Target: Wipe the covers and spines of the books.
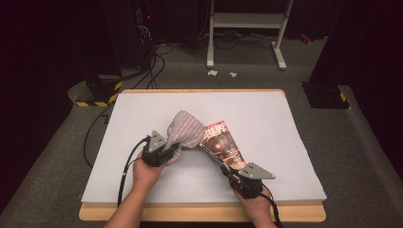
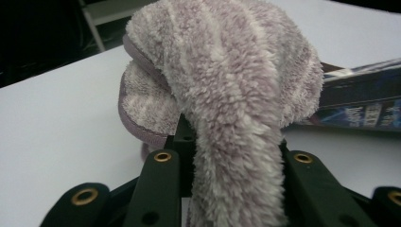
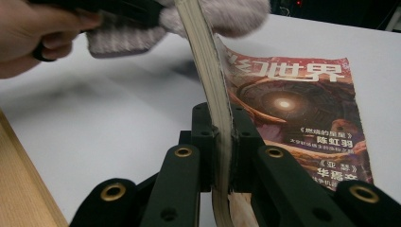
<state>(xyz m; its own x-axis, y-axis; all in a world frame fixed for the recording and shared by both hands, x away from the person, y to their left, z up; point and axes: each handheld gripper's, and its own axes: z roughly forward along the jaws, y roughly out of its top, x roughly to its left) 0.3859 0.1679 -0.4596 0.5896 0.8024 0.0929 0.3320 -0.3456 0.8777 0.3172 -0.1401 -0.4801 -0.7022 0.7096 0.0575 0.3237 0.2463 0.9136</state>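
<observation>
At the left of the high view, the left gripper [image 1: 167, 153] is clenched on a fluffy grey-lilac striped towel [image 1: 184, 129] — in the left gripper view its black jaws pinch a hanging fold of that cloth [image 2: 236, 156], while the rest of the towel bunches up above them. The towel's far end drapes over the upper edge of a thick paperback magazine with a reddish cover showing a glowing sphere [image 1: 222, 141], which lies near the middle of the pale grey table mat [image 1: 266, 118]. Further right, the right gripper [image 1: 227, 168] grasps the magazine by its near edge; in the right gripper view the jaws are closed on the stack of pages [image 3: 218, 137], lifting that side so the cover tilts and the block of pages curves upward toward the towel. The person's left hand [image 3: 33, 38] appears at the top left of that view, beside the towel.
</observation>
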